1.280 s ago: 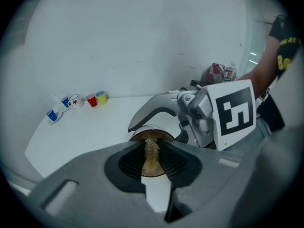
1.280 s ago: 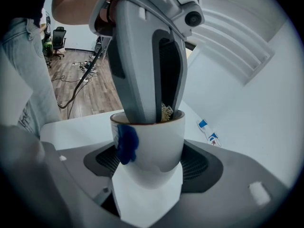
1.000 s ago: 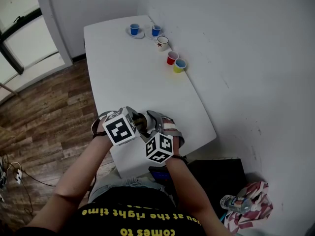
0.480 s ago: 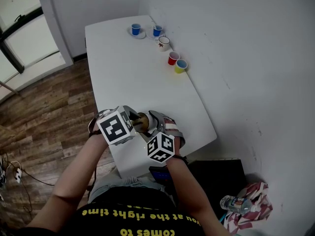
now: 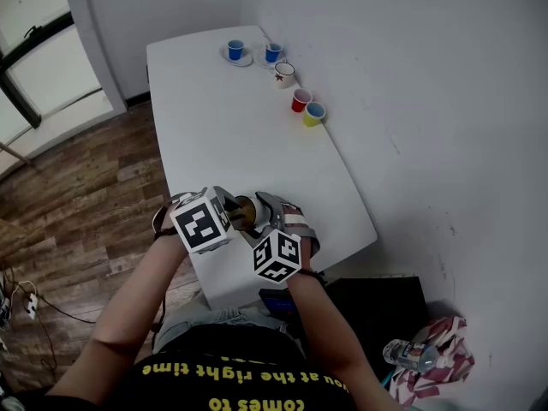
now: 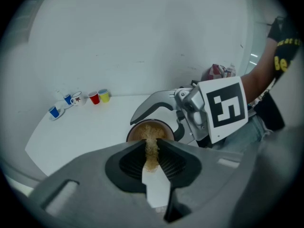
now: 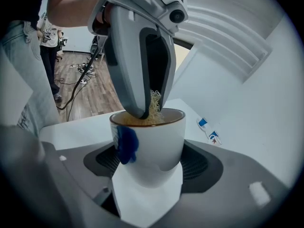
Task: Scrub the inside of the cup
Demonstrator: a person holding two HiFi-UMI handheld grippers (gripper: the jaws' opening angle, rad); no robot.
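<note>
Right gripper (image 7: 148, 169), jaws wide, is bracing the cup (image 7: 159, 132) at the table's (image 5: 214, 118) six o'clock so the left gripper (image 6: 151, 159), pinching a scrubber (image 6: 151, 144), is reaching inside.

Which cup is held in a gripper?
The white cup with the blue mark, in the right gripper; the small cups stand at the table's far end.

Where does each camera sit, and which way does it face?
Head view: on the person's head, facing down at the table; both forearms, left gripper and right gripper show.
Left gripper view: on the left gripper, facing along jaws shut on the scrubber into the cup; right arm shows.
Right gripper view: on the right gripper, facing along jaws gripping the cup; left arm shows.
Gripper views share scrubber and cup.
</note>
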